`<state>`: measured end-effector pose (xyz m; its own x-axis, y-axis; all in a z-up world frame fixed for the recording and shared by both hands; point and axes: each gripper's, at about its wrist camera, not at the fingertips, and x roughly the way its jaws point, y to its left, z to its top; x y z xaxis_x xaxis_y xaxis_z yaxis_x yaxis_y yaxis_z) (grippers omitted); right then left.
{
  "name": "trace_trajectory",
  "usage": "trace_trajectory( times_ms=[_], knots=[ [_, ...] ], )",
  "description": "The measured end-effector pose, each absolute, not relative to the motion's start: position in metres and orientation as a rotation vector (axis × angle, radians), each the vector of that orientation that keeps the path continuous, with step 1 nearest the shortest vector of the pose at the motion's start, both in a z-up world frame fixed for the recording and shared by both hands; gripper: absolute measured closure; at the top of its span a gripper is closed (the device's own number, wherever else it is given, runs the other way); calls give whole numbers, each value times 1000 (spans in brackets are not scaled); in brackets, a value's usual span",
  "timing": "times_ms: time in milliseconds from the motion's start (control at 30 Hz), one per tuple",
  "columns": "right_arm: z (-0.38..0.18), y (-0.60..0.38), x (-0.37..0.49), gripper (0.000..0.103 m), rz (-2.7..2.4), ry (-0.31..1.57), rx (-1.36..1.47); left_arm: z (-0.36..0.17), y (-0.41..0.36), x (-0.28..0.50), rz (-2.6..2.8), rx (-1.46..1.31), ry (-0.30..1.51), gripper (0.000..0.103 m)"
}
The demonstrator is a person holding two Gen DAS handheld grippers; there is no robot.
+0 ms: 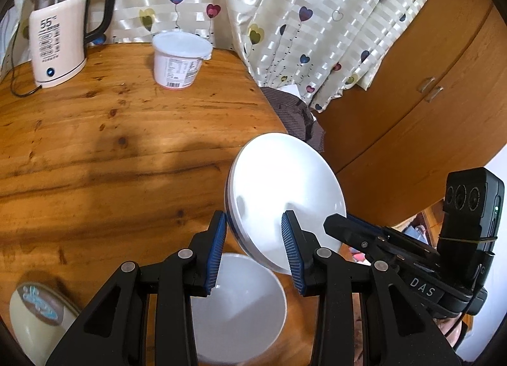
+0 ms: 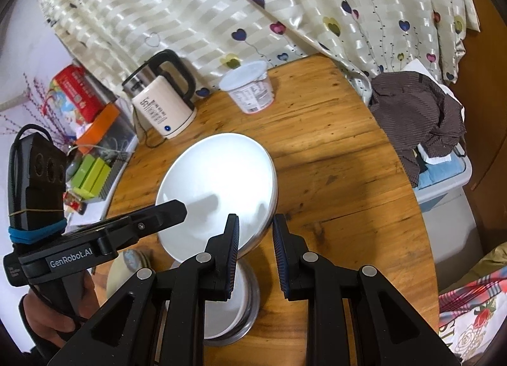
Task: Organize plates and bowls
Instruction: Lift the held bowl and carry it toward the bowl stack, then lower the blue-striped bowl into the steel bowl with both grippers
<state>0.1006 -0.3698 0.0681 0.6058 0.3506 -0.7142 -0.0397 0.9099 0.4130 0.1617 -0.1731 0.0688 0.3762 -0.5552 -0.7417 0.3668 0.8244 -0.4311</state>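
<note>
A tilted stack of white plates [image 1: 285,176] hangs above the round wooden table [image 1: 111,144], carried between both grippers. My left gripper [image 1: 255,239] is shut on the stack's near rim, one blue pad under it and one on top. The right gripper [image 1: 336,223] clamps the opposite rim. In the right wrist view the plates [image 2: 218,176] have their edge pinched in my right gripper [image 2: 256,255], while the left gripper [image 2: 171,210] bites on from the left. A white bowl [image 1: 237,302] [image 2: 231,302] sits on the table beneath. Beside it stands a cream patterned bowl [image 1: 38,309] [image 2: 123,267].
At the table's back stand a kettle [image 1: 60,36] [image 2: 161,103] and a white lidded tub [image 1: 179,58] [image 2: 250,87], against a heart-print curtain [image 1: 301,17]. A brown cloth [image 2: 418,118] lies on a bin past the right edge. Boxes [image 2: 88,144] crowd the left side.
</note>
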Motion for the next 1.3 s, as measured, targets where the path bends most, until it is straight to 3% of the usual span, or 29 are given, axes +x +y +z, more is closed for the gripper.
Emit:
trace_trajectory(
  times_ms=[1300],
  knots=[
    [39, -326, 55, 82, 326, 1011, 386, 25, -126, 99, -505, -238, 1157, 65]
  ],
)
